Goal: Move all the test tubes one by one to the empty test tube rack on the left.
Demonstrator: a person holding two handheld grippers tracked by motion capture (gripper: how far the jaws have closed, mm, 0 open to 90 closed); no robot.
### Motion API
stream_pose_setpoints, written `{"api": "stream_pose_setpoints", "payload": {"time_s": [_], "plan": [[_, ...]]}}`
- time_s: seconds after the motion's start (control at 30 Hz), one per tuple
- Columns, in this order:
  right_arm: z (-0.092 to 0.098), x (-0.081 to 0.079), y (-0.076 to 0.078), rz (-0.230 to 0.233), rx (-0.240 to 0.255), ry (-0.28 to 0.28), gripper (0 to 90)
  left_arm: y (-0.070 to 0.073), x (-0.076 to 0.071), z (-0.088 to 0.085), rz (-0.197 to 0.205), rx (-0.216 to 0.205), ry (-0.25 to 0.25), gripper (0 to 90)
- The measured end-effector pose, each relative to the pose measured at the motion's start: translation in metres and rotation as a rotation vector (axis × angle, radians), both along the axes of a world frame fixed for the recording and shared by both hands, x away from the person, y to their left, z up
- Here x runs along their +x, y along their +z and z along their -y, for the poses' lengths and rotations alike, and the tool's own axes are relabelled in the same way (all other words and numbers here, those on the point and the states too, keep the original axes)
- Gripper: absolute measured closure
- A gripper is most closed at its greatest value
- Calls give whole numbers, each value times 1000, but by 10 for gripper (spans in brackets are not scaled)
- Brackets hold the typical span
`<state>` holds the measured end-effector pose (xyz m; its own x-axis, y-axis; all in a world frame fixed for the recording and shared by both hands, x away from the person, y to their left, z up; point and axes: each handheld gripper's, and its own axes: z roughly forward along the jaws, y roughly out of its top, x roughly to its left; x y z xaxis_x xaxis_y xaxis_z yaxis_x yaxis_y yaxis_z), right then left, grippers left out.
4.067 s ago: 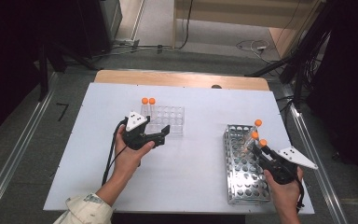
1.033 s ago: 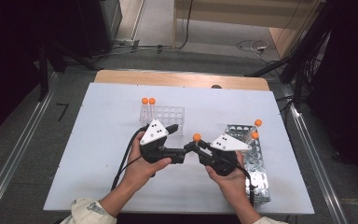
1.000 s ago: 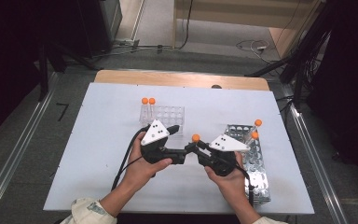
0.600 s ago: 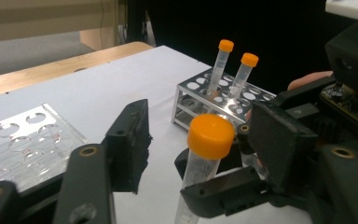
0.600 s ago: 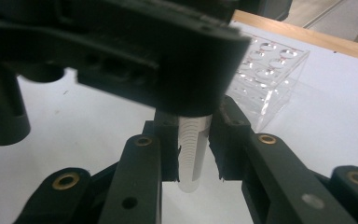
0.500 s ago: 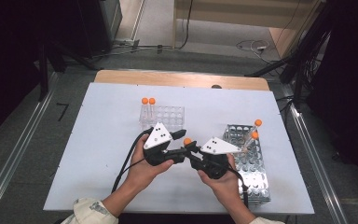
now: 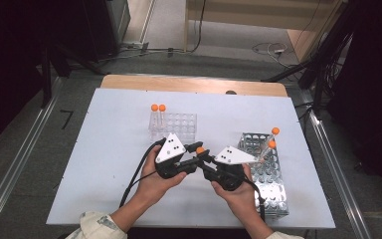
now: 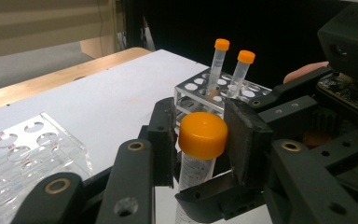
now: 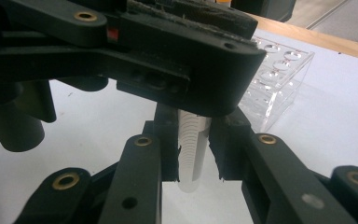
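on a white rectangular table top [image 7: 109,149], with dark floor and cables behind, stand a clear acrylic tube rack [image 7: 175,125] toward the far middle, carrying two orange-capped tubes at its left corner, and a perforated metal tube rack [image 7: 263,174] at the right, with two more capped tubes [image 7: 272,139] leaning in it. compared with four seconds ago, both hands no more apart at the two racks: now meeting in the middle of the table, in front of the clear rack. between them, one clear plastic tube with an orange screw cap [image 8: 202,135], held in the air above the table, upright. right gripper [image 9: 193,140] clamped on the lower body of this tube, jaws tight on both sides of it. left gripper [image 8: 200,140] wide apart one second ago, jaws just now closing around the orange cap; in the left gripper view pads [image 8: 163,140] standing at both sides of the cap, the left one seeming to touch, a thin gap possibly remaining at the right one, so full pressing not sure. judged from this: a handover or an uncapping about to begin, tube body fixed by the right, cap taken by the left. next probably a twist or a release by one side; too early release by the right would risk a tilting tube.
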<state>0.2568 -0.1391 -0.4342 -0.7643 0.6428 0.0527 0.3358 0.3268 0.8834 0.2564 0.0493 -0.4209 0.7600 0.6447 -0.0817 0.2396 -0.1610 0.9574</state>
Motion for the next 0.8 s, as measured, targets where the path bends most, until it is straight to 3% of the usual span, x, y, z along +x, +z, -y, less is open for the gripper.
{"api": "stream_pose_setpoints", "payload": {"time_s": [0.3,0.47,0.6,0.8], "plan": [[0,0,0,0,2,-5,702,1,0,0,1,8,9,710],[1,-1,2,7,30,-23,477,2,1,-3,3,-4,23,711],[7,-2,7,12,54,-76,285,6,5,-9,2,-15,61,711],[26,-9,16,46,56,-141,188,10,15,-21,-8,-21,134,711]]}}
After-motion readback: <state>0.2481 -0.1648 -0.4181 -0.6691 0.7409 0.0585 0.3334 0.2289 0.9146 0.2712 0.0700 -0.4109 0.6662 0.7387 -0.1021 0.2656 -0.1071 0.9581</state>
